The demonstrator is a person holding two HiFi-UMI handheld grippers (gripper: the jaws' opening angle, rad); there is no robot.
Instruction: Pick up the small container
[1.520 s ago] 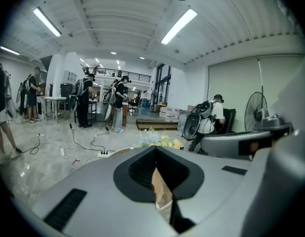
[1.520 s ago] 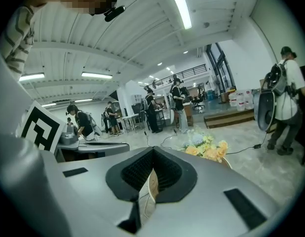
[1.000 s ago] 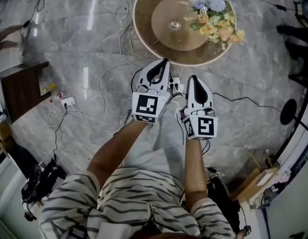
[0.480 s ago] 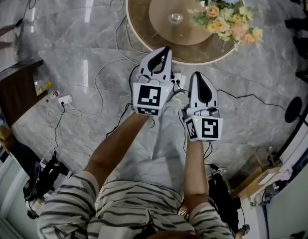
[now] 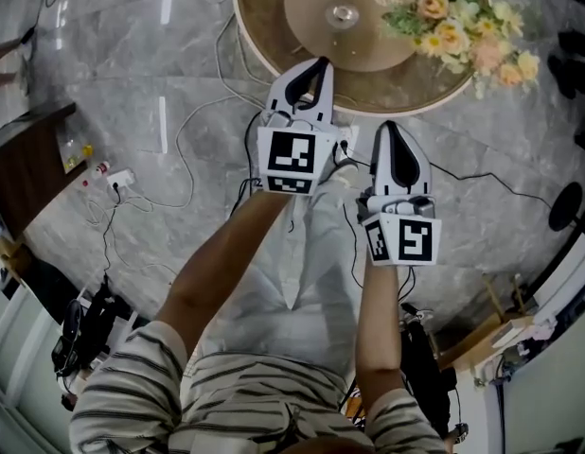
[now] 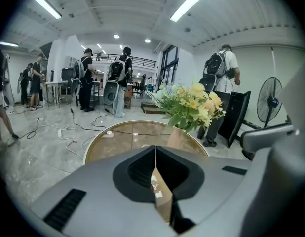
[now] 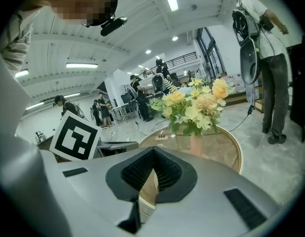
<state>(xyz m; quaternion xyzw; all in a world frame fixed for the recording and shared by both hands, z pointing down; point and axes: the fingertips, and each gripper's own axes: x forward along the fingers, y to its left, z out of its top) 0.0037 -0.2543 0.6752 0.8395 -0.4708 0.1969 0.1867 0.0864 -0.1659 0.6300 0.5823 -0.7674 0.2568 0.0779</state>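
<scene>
A round wooden table (image 5: 266,62) with a raised inner disc stands ahead of me. At the centre of the disc sits a small silvery round thing (image 5: 345,12); I cannot tell if it is the container. My left gripper (image 5: 320,62) is shut and holds nothing, its tip over the table's near rim. Its own view looks over the shut jaw tips (image 6: 155,147) at the tabletop (image 6: 118,141). My right gripper (image 5: 386,126) is also shut and holds nothing, just short of the rim to the right. The right gripper (image 7: 153,150) faces the table (image 7: 226,149) in its own view.
A bouquet of yellow and pale flowers (image 5: 463,26) stands on the table's right side (image 6: 192,105) (image 7: 197,105). Cables and a power strip (image 5: 117,178) lie on the marble floor. A dark cabinet (image 5: 27,159) is at the left. People stand beyond (image 6: 118,78), and a standing fan (image 6: 271,102).
Both grippers have moved forward toward the table; the left tip now reaches its rim. The table and flowers have slid toward the top of the head view. Both stayed shut.
</scene>
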